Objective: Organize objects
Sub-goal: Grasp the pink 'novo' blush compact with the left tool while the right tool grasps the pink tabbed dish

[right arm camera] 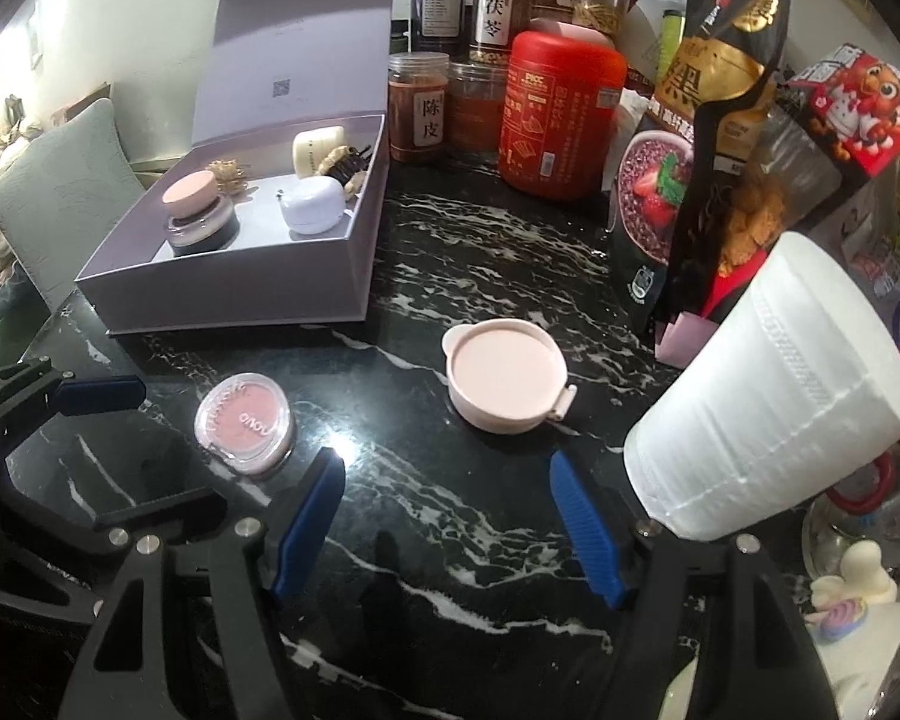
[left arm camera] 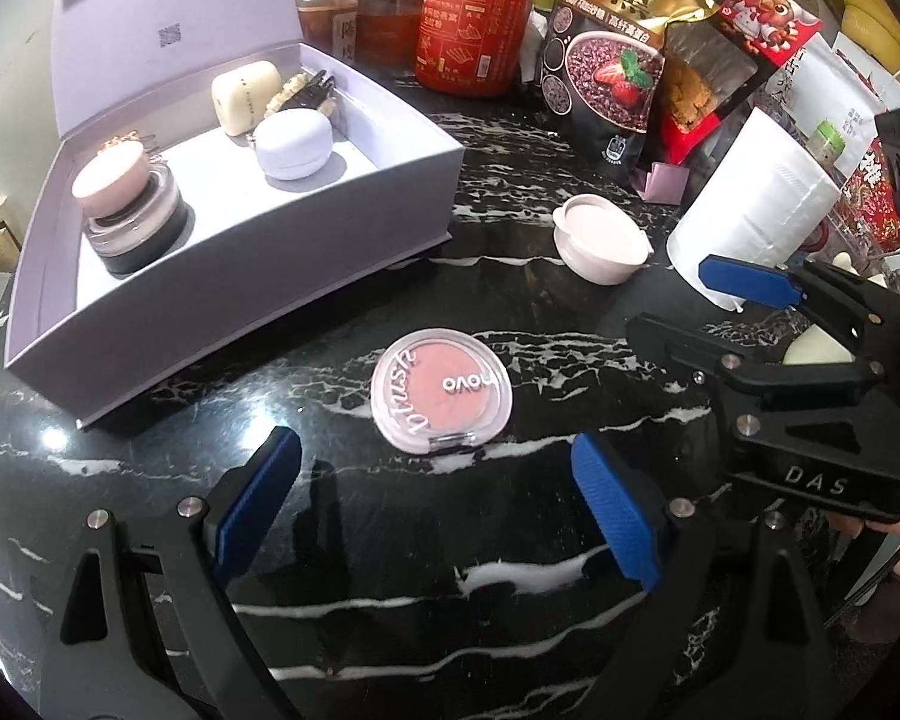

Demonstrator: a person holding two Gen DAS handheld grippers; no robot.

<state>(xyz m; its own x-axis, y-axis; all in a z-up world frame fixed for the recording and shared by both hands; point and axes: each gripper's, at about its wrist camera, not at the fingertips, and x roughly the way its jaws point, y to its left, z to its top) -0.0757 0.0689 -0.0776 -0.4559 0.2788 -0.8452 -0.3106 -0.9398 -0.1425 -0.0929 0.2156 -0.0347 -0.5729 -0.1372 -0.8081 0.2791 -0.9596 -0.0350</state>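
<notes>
**Desk:** What sits on the black marble-patterned surface (left arm camera: 390, 600)?

**Photographer:** A round blush compact (left arm camera: 441, 391) with a clear lid lies flat in the open, just ahead of the left claw (left arm camera: 438, 510). The claw's blue pads stand wide apart with nothing between them, released and clear of the compact.

**Desk:** And the right claw?

**Photographer:** The right claw (right arm camera: 450, 522) is also released, its jaws apart over bare marble. A round pale-pink case (right arm camera: 506, 375) with a small clasp rests just beyond its fingertips, untouched. In this view the compact lies to the left of the case, well apart from it.

**Desk:** Where is the box?

**Photographer:** A lavender gift box (left arm camera: 306, 240) stands open at the left rear, lid upright. Inside are a jar with a pink cap (left arm camera: 129, 204), a lilac round case (left arm camera: 293, 143), a cream oblong case (left arm camera: 246, 97) and a hair clip (left arm camera: 306, 91).

**Desk:** Anything nearby?

**Photographer:** A white paper roll (right arm camera: 768, 384) leans at the right, beside snack bags (right arm camera: 726, 138). A red canister (right arm camera: 561, 114) and spice jars (right arm camera: 420, 108) line the back.
</notes>
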